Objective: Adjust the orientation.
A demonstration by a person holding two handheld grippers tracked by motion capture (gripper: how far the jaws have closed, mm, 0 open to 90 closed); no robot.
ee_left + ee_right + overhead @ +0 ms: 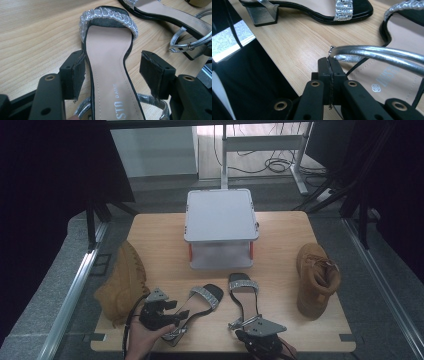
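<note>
A light wooden table [150, 227] stands on a grey speckled carpet floor [55, 290]. Metal rails [75, 285] run along the floor on both the left and the right side of the table. Black drapes [50, 165] hang far left and far right, leaving those corners dark. Beyond the table's far edge stands a white desk frame [262, 142] on a paler, brightly lit patch of floor, with black cables [277, 165] coiled near its right leg. A white wall panel [155, 150] closes the far left behind it.
</note>
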